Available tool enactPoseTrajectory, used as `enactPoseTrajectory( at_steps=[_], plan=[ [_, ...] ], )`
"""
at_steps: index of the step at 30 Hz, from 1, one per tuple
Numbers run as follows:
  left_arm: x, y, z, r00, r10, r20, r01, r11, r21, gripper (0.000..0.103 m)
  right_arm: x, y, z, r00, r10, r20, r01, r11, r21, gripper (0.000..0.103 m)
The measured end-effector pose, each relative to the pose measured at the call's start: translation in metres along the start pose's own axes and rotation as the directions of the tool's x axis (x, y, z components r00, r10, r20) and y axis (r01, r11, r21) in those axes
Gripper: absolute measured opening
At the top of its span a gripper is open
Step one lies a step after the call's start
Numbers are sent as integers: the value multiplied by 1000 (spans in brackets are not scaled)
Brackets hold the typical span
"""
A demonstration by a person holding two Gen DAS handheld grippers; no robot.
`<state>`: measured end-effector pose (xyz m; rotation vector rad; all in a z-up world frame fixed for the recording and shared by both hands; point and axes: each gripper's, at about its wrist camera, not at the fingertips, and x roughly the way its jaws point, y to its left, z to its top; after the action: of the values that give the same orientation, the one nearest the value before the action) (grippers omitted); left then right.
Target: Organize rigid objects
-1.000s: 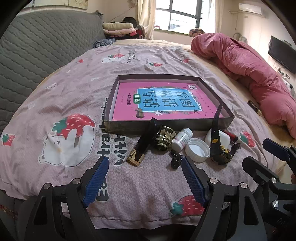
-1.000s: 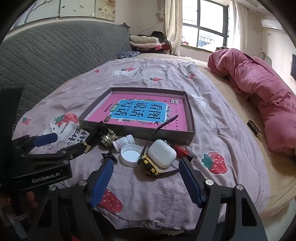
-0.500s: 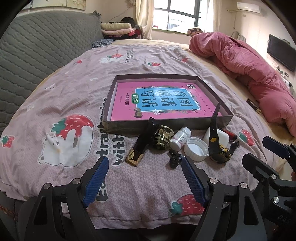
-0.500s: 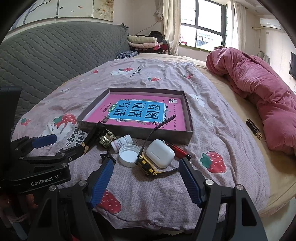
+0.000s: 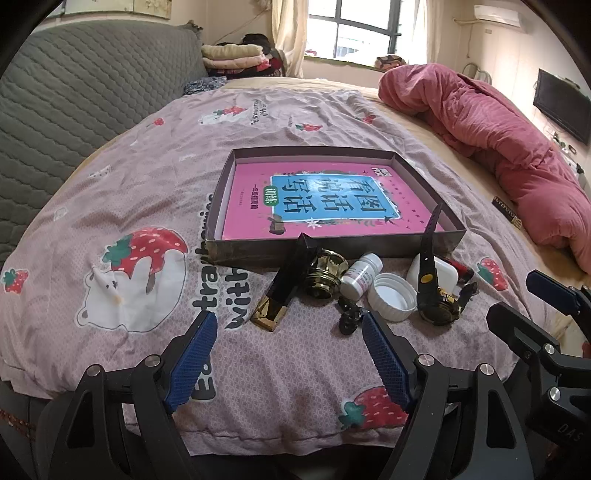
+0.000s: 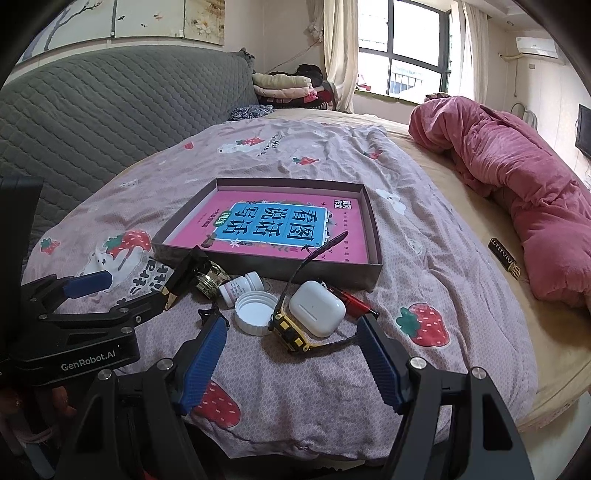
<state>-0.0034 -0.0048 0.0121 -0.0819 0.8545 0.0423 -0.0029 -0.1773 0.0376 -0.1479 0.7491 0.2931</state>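
Bedroom, daylit; window [image 6: 402, 62] at 12 o'clock with pale curtains [image 6: 338, 51]; grey quilted headboard [image 6: 110, 107] at 10 o'clock; bed spread with a strawberry-print cover [image 6: 424, 258]; rumpled pink duvet [image 6: 517, 177] at 2 o'clock; folded clothes [image 6: 286, 83] stacked near 12; air conditioner [image 5: 496, 13] high on wall; wall-mounted TV [image 5: 561, 105] at 2 o'clock.

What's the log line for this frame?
left gripper: open, empty | right gripper: open, empty | watch, case, cap, bottle: on bed outside tray

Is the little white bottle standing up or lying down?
Lying down. The little white bottle rests on its side on the bedspread, cap toward the box.
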Motion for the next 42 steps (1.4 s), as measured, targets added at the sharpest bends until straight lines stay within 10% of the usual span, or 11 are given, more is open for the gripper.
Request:
enactPoseTrajectory(
  at_steps=[42],
  plan=[
    [7, 8, 0, 1000, -17, -11, 16, 1000, -18, 82, 1, 1, 0, 1000, 1, -4, -1, 1000, -7, 73]
  ],
)
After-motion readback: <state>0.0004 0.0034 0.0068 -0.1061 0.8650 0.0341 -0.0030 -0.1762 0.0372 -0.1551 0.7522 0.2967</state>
